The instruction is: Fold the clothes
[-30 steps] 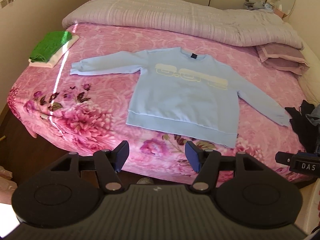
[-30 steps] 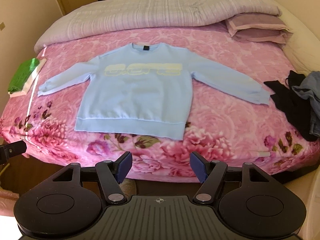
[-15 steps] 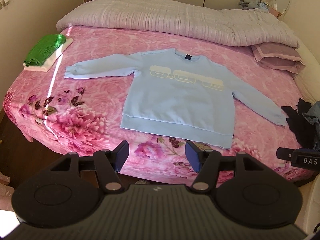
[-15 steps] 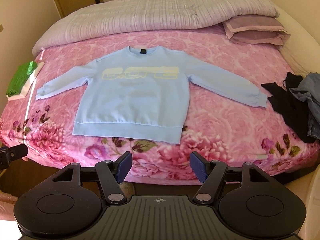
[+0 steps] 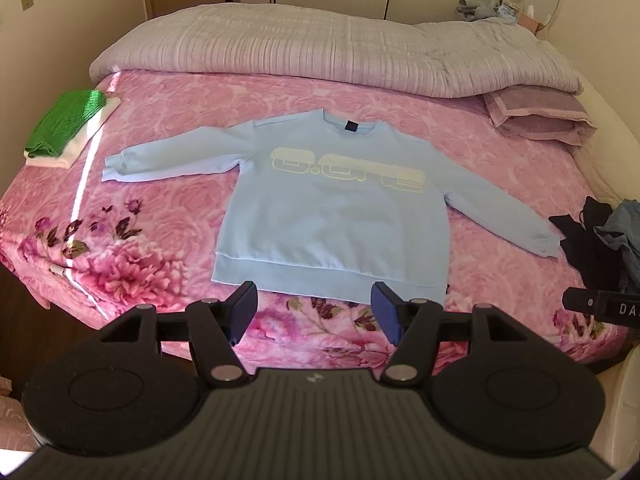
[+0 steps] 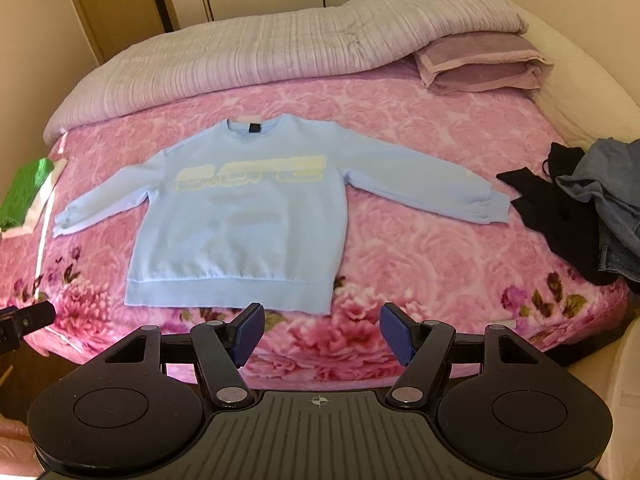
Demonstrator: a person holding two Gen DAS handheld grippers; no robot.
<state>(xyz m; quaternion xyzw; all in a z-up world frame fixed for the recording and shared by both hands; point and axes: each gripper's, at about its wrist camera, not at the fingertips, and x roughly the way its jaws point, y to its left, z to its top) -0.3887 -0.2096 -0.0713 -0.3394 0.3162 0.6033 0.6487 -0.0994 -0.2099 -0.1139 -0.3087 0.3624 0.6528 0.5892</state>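
Observation:
A light blue sweatshirt point(image 5: 332, 216) point(image 6: 240, 224) with pale yellow lettering lies flat and face up on the pink floral bed, both sleeves spread out to the sides. My left gripper point(image 5: 314, 312) hovers open just short of the hem, over the bed's near edge, holding nothing. In the right wrist view my right gripper point(image 6: 320, 330) is also open and empty, near the hem's right corner. Neither gripper touches the fabric.
A folded green and white stack point(image 5: 66, 128) lies at the bed's far left. Dark clothes and jeans point(image 6: 592, 212) are heaped at the right edge. A grey quilt point(image 5: 320, 52) and purple pillows point(image 6: 480, 64) line the head of the bed.
Both grippers have moved closer to the bed, so the sweatshirt's hem now sits nearer the fingertips. The jaws stayed open and the sweatshirt has not moved.

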